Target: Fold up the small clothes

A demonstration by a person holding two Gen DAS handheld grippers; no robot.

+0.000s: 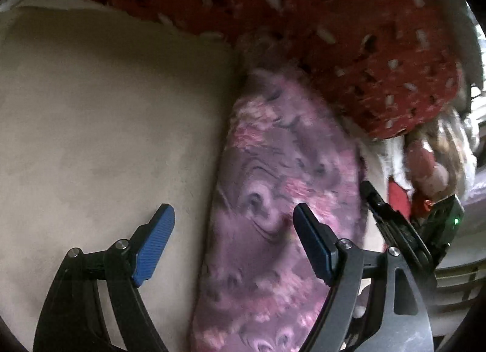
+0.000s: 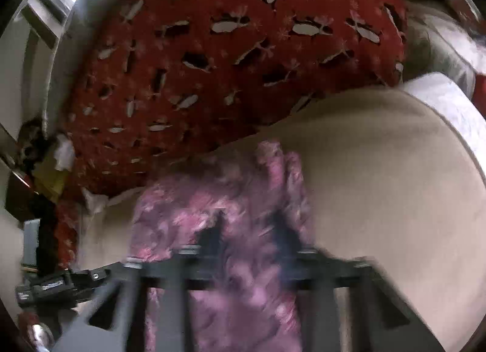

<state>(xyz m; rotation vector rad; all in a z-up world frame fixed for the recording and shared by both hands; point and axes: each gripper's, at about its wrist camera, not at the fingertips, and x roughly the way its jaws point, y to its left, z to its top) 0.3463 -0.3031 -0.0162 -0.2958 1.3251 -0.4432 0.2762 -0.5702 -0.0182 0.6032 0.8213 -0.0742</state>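
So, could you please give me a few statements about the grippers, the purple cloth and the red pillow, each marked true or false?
1. The left gripper is open, with nothing between its blue pads. True.
2. The patterned purple cloth lies on a beige cushion. True.
3. The large pillow behind the cloth is plain blue. False: it is red with pale markings.
4. The right gripper is sharp in its own wrist view. False: it is blurred, so whether it grips the cloth cannot be told.
5. The purple cloth is draped over the top of the red pillow. False: it lies in front of the pillow.
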